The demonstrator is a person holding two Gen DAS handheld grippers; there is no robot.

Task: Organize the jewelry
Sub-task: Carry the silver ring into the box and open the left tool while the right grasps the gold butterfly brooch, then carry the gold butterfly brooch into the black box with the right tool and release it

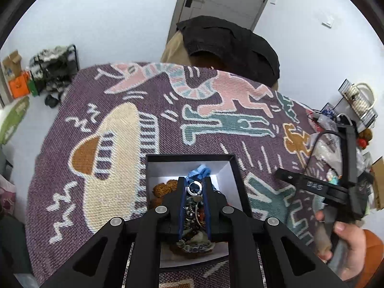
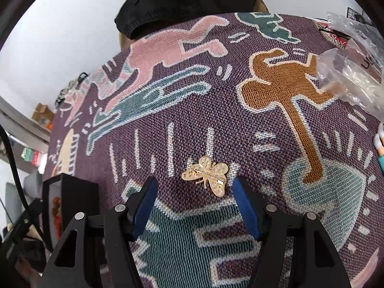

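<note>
Left gripper (image 1: 194, 182): the 2 fingers stand close together, clenched on a round silver ring (image 1: 195, 188) held between the blue pads (image 1: 183, 206) near the tips. Directly below the fingers sits an open black box (image 1: 236, 168) with a pale lining. It holds mixed jewelry: a brown knitted piece (image 1: 165, 187) left of the fingers, a blue fabric item (image 1: 200, 170) just beyond the tips, and beads and chains between and beneath the fingers.

Right gripper (image 2: 193, 183): fingers spread wide, released, grasping nothing. A gold butterfly brooch (image 2: 208, 175) lies flat on the patterned woven blanket (image 2: 168, 110), just ahead of the tips and between their 2 lines, touching neither.

Only the left view shows the box contents; the right view catches the box edge (image 2: 72, 192) far to the left of its fingers. Only the right view shows the brooch. The left view shows the right gripper's body (image 1: 336, 180) held in a hand (image 1: 348, 247).
</note>
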